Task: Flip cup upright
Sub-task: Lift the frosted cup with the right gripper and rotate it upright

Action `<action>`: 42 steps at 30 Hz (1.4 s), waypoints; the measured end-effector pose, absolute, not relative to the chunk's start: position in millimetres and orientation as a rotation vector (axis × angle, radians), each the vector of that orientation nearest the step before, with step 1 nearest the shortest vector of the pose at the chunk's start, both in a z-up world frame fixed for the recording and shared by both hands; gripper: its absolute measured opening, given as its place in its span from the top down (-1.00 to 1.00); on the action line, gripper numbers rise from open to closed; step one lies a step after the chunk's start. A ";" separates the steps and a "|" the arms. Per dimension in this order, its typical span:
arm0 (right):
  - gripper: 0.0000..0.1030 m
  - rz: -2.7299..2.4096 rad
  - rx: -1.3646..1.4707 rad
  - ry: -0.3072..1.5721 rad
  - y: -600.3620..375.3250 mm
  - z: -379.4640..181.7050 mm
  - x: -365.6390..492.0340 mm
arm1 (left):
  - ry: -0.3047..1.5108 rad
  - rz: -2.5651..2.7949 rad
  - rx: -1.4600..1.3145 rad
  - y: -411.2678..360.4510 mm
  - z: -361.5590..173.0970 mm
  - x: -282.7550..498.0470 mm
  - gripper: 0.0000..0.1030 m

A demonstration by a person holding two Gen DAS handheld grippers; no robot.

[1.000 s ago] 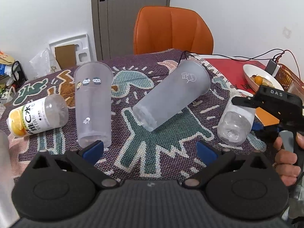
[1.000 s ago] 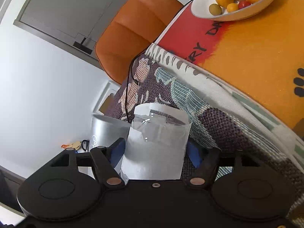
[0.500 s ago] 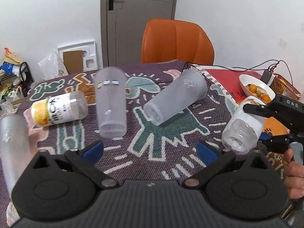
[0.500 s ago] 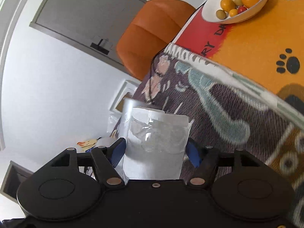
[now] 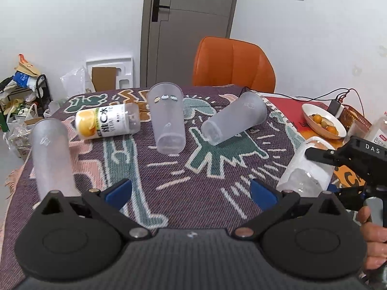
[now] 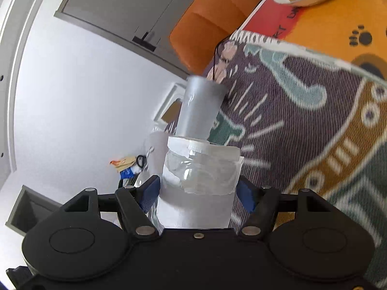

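My right gripper [image 6: 198,193] is shut on a clear plastic cup with a white label [image 6: 198,188]. It holds the cup tilted above the right side of the patterned cloth; the cup also shows in the left wrist view [image 5: 307,166]. My left gripper [image 5: 191,191] is open and empty above the near part of the cloth. Several frosted cups lie on their sides on the cloth: one at the left [image 5: 52,154], one in the middle [image 5: 167,120], one right of middle [image 5: 234,118].
A bottle with an orange label [image 5: 107,120] lies on the cloth [image 5: 217,169] at the back left. A fruit bowl [image 5: 323,120] and cables sit at the right. An orange chair [image 5: 233,65] stands behind the table. Clutter fills the floor at the left.
The left gripper has pulled back and risen, so more of the table shows. The right gripper has lifted and turned the labelled cup, still shut on it.
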State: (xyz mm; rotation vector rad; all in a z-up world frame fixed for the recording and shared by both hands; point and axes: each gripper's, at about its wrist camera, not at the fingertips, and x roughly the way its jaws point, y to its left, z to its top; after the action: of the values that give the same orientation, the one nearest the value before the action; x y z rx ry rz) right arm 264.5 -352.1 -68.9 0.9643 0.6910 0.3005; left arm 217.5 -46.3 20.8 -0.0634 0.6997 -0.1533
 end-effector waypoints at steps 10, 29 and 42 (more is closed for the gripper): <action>-0.28 0.357 0.919 0.736 -310.7 -76.5 230.4 | 0.697 -0.124 -0.083 -15.4 9.8 177.5 -0.99; -0.44 0.406 0.890 0.835 -258.8 -100.4 204.1 | 0.716 -0.040 -0.103 27.7 -5.9 139.4 -0.99; -0.78 0.358 0.865 0.741 -304.3 -87.0 188.6 | 0.662 -0.114 -0.039 -9.4 6.2 147.0 -0.96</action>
State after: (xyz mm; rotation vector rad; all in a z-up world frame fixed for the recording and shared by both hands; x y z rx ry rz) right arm 188.6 -304.3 -87.0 0.8646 0.7414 0.3578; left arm 147.0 -9.4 6.2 -0.0385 0.6622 -0.1139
